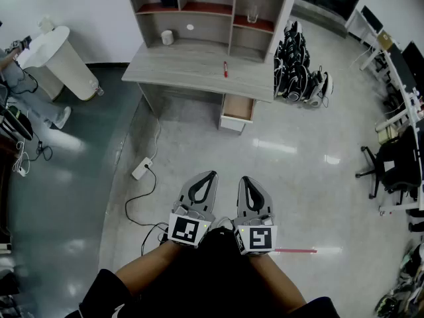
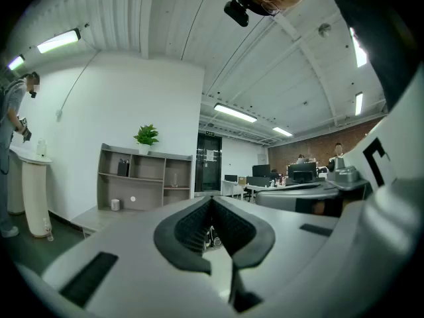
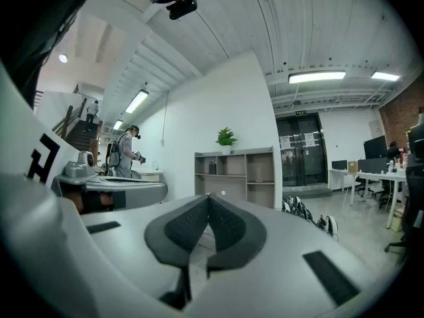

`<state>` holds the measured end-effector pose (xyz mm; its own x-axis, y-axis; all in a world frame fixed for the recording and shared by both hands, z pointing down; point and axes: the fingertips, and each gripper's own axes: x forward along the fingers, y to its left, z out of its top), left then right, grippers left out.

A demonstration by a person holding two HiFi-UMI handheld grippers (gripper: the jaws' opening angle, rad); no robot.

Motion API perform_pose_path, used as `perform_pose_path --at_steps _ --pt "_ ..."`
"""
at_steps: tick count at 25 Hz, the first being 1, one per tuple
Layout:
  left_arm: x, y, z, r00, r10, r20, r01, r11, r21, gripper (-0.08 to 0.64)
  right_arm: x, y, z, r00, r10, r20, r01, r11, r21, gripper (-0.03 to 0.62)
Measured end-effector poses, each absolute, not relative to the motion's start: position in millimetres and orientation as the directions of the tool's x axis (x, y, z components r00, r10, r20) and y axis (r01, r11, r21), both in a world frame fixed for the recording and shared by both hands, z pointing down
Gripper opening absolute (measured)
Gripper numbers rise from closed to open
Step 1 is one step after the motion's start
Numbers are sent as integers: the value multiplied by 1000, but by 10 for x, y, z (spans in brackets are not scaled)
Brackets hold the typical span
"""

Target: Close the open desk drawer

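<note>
Standing well back from the desk (image 1: 199, 68), we hold the left gripper (image 1: 211, 175) and the right gripper (image 1: 243, 179) side by side and level, each with its fingers pressed together on nothing. Between us and the desk stretches glossy floor (image 1: 278, 164), with a white power strip (image 1: 142, 169) lying in front of the desk's left half. The open drawer (image 1: 238, 108) juts toward us from under the desk's right end, its wood-coloured inside showing. On the desk top, just above the drawer, lies a red pen (image 1: 225, 69). A shelf unit (image 1: 205, 8) stands along the desk's far edge. By our reading the task is at its approach, with no contact made and the drawer not yet pushed. The next move calls for walking up to the desk's right end, lowering one gripper to the drawer's front panel and pushing it straight in until flush. Shut fingers should serve for that push.
</note>
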<state>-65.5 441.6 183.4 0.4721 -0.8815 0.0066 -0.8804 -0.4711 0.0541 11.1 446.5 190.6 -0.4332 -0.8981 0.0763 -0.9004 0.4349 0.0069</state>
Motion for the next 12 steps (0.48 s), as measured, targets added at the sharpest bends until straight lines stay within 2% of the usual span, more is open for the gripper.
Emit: perform_pose_path --at_steps 8,12 --pt "-523 4296 1873 443 -896 17 -896 -442 50 14 446 4423 1745 -434 -901 -27 -900 435 -42 17" --pt "-538 4280 1999 399 -916 34 -917 -399 -6 14 819 4426 1807 -396 -918 -33 -918 397 -21 18"
